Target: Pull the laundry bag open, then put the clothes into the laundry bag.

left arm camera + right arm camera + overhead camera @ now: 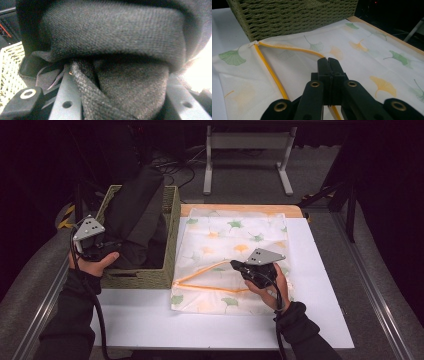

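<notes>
A dark knit garment [137, 205] rises out of a green woven basket [172, 235] at the left. My left gripper [114, 245] is at the basket's left rim, shut on a fold of that garment [112, 32], which bunches between its jaws [120, 85]. A white mesh bag [235, 232] printed with green and orange leaves lies flat beside the basket. Its yellow zipper [205, 270] stands unzipped, forming a wedge-shaped mouth that faces the basket. My right gripper [236, 265] is shut on the upper zipper edge [268, 67], with both jaws pressed together [328, 62].
The bag lies on a white board [320, 285] with a wooden strip [240, 209] at its far edge. The basket's wall [294, 17] stands just beyond the bag's mouth. A grey metal stand [247, 142] is on the floor behind the table.
</notes>
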